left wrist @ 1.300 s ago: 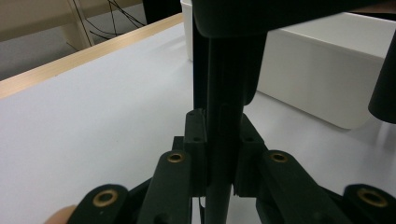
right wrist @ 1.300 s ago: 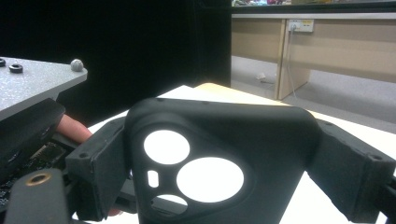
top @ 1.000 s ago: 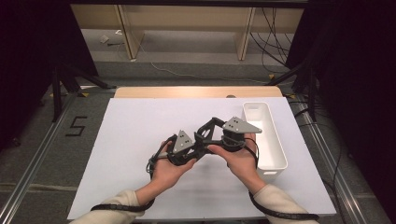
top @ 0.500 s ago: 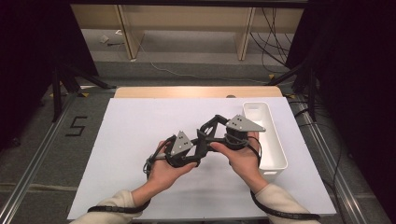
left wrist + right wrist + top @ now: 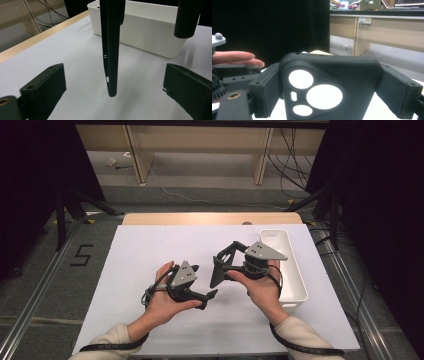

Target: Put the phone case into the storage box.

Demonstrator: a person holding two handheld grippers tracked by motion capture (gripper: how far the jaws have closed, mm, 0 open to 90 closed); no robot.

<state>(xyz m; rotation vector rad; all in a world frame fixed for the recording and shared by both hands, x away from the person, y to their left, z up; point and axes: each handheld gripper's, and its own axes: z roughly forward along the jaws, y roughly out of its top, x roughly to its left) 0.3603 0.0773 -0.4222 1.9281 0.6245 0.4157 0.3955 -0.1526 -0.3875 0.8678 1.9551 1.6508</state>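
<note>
**High view.** The person is holding both tools low over the white worktop (image 5: 150,250). The left gripper (image 5: 202,282) is sitting in the left hand (image 5: 167,302) near the centre of the sheet, with its jaws pointing toward 3 o'clock. The right gripper (image 5: 222,265) is sitting in the right hand (image 5: 260,287), with its jaws pointing toward 9 o'clock. A black phone case (image 5: 217,272) is hanging from the right jaws with its lower end pointing toward 7 o'clock, clear of the sheet. A white bin (image 5: 295,270) is standing on the worktop at 3 o'clock of the right hand, just beside it.

**Left gripper view.** The left gripper (image 5: 113,105) is standing with its jaws spread wide, having just been opening. The phone case (image 5: 111,50) is showing edge-on at 12 o'clock, coming down from the top edge. It is lining up with the gap between the jaws and touching neither one. The bin (image 5: 140,27) is lying beyond it, toward 1 o'clock.

**Right gripper view.** The right gripper (image 5: 329,82) is clamping the phone case (image 5: 352,72) across its width, one jaw pressing on each side edge. The case is facing the camera, with its camera cut-outs at 7 o'clock. The fingers (image 5: 237,57) of the left hand are showing at 9 o'clock.
</note>
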